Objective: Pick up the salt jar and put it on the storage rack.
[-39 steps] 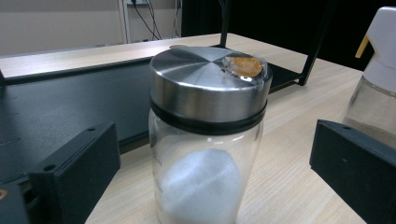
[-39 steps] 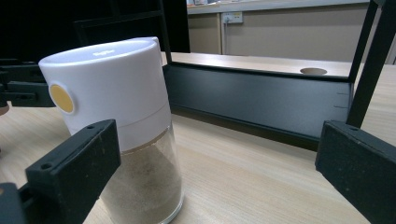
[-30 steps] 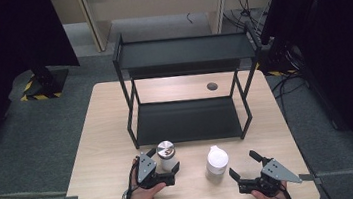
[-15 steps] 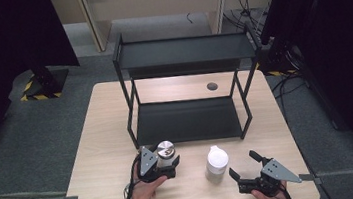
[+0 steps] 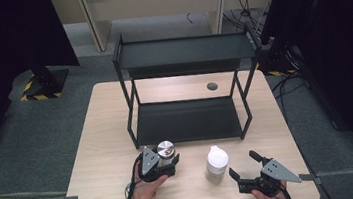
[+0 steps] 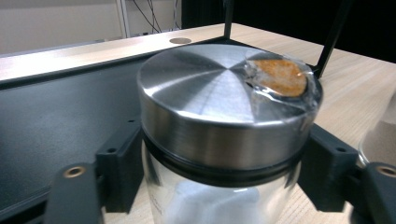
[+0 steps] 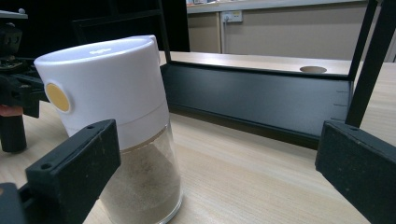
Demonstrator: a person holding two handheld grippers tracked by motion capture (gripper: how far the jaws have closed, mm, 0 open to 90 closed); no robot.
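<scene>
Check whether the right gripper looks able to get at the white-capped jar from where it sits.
Probably yes. The right gripper is open, its jaws spread wide, and the white-capped jar stands just ahead on bare table, slightly off toward one jaw. Nothing lies between them; the left gripper is busy on the steel-lidded jar.

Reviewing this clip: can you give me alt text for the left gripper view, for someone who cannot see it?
The left gripper has just closed its two black jaws on a clear glass jar below its brushed metal lid, which carries an orange sticker under clear tape. Behind stands a black shelf on the light wooden table.
</scene>
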